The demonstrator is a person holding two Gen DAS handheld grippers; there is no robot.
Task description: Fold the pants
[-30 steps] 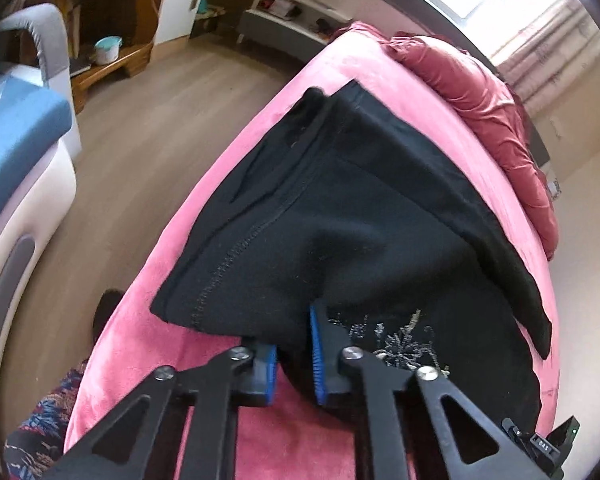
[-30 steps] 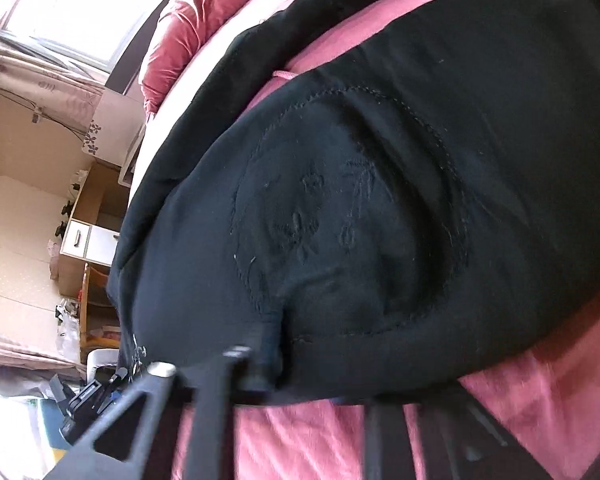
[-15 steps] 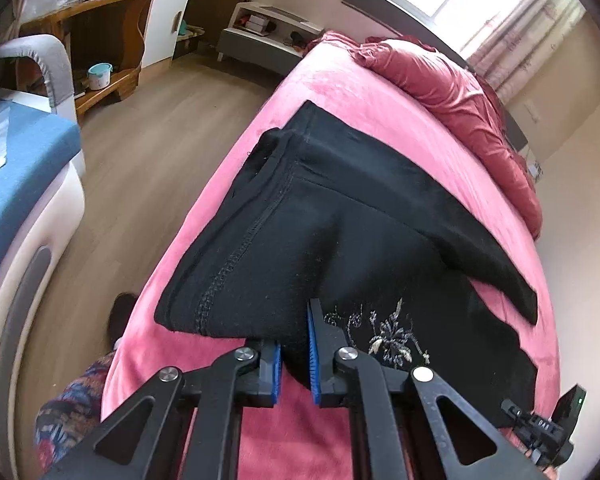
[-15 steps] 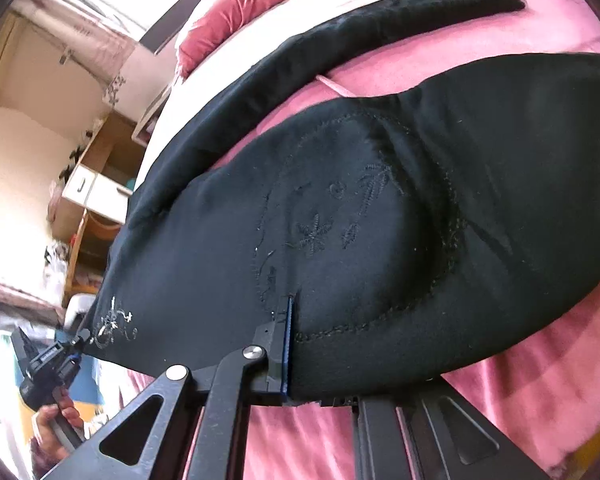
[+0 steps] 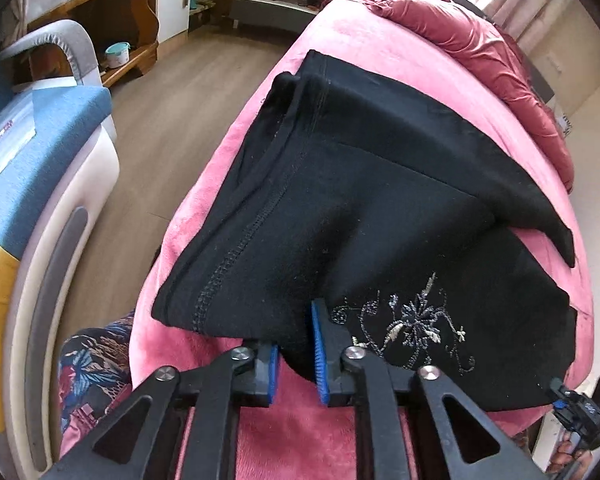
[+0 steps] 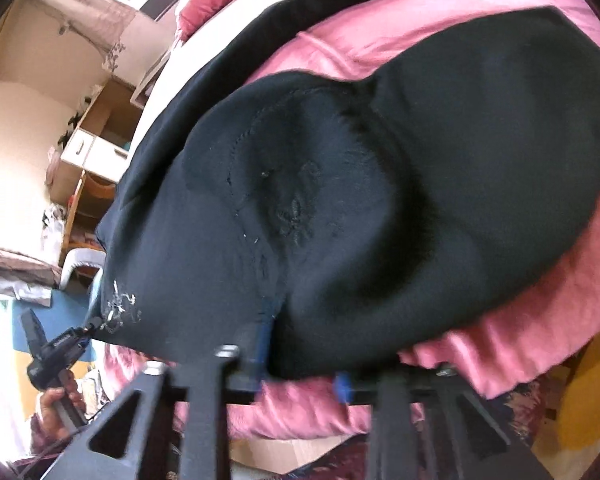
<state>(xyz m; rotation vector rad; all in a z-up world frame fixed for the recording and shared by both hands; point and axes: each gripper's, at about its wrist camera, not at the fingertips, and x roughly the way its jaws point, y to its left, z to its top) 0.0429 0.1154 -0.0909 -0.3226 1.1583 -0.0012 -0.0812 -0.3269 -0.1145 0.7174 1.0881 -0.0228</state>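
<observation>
1. Bed (image 5: 236, 432): pink plush cover, fills most of both views. A red quilt (image 5: 480, 48) is bunched along its far right side.
2. Floor (image 5: 180, 92): light wood, left of the bed. A blue-cushioned sofa (image 5: 40, 152) stands at the far left, with wooden shelves (image 5: 112, 8) behind it.
3. Pants (image 5: 360, 208): black, lying on the bed, folded over into a thick stack. One leg runs far-left to right across the top of the pile. The stitched seam runs down the left side. The near edge sits close to the bed's near edge.
4. Embroidery (image 5: 416, 324): pale floral stitching on the near right part of the pants, just right of the left claw. In the right wrist view the same stitching (image 6: 120, 308) shows at the pants' near left corner.
5. Left claw (image 5: 294, 356): blue pads. Jaws are opening, and a fold of the pants' near edge sits in the gap. The right pad touches cloth; there is a gap at the left pad, so it is no longer pinching.
6. Right claw (image 6: 300, 368): blurred. Jaws are opening and stand wide apart. The pants' near edge hangs between them; the left pad is against cloth, the right pad is clear of it.
7. Hand (image 6: 56, 404): at the near left of the right wrist view, holding the left claw's handle.
</observation>
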